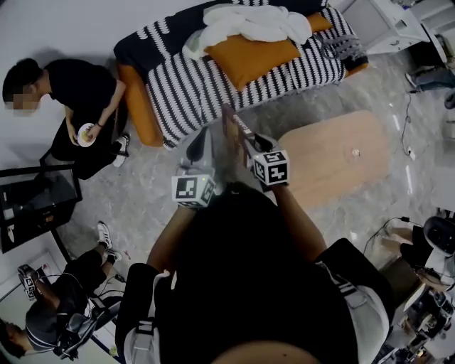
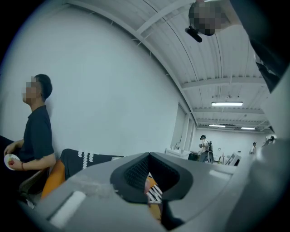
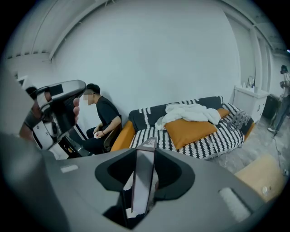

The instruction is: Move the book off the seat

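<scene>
left gripper [image 1: 201, 146] — level, jaws narrowly apart | right gripper [image 1: 245, 138] — angled down, jaws clamping book [image 3: 143, 181]

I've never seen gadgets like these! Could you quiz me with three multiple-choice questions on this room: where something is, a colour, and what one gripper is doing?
1. Where is the white blanket?
A. on the sofa
B. on the table
C. on the floor

2. What colour is the big cushion?
A. green
B. orange
C. blue

3. The right gripper is:
A. open, empty
B. shut on the book
C. shut on the blanket

Answers:
1 A, it lies heaped over the sofa's cushion.
2 B, plainly orange against the stripes.
3 B, the book stands on edge, clamped between its jaws.
</scene>
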`<state>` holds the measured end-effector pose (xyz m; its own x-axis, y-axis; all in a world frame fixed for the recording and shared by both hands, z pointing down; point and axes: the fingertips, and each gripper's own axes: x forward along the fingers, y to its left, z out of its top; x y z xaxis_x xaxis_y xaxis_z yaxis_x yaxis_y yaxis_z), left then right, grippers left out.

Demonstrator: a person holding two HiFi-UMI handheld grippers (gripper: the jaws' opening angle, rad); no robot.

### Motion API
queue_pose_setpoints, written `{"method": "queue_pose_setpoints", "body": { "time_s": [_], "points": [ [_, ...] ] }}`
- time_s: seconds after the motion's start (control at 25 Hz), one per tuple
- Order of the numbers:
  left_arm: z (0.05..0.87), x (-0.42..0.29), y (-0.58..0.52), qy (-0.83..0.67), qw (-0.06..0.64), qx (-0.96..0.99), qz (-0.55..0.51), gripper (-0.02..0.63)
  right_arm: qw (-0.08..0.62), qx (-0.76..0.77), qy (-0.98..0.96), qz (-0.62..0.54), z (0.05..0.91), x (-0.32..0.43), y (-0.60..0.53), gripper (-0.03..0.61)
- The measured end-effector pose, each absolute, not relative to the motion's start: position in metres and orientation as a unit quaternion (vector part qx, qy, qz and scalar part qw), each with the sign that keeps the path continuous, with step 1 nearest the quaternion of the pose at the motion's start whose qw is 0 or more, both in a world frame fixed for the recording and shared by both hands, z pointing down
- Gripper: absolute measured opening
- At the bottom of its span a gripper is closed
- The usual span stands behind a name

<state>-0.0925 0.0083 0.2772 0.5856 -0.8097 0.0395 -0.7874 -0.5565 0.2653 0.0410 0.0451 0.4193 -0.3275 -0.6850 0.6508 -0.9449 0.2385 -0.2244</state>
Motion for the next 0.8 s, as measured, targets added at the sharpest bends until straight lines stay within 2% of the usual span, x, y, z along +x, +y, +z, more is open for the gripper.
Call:
{"method": "queue_pose_setpoints", "body": {
  "time_s": [0.32, 0.8],
  "points": [
    [0.266, -0.089, 0.0, -0.431, 0.134, 0.891, -0.056, 0.005, 0.218, 0.562, -0.735, 0.312, 0.42, 0.05, 0.053, 0.14],
    [0.257, -0.107, -0.034, -0.36, 0.161, 0.916, -0.077, 0.005, 0.192, 0.609, -0.698, 0.323, 0.402, 0.009, 0.038, 0.139]
  ]
}}
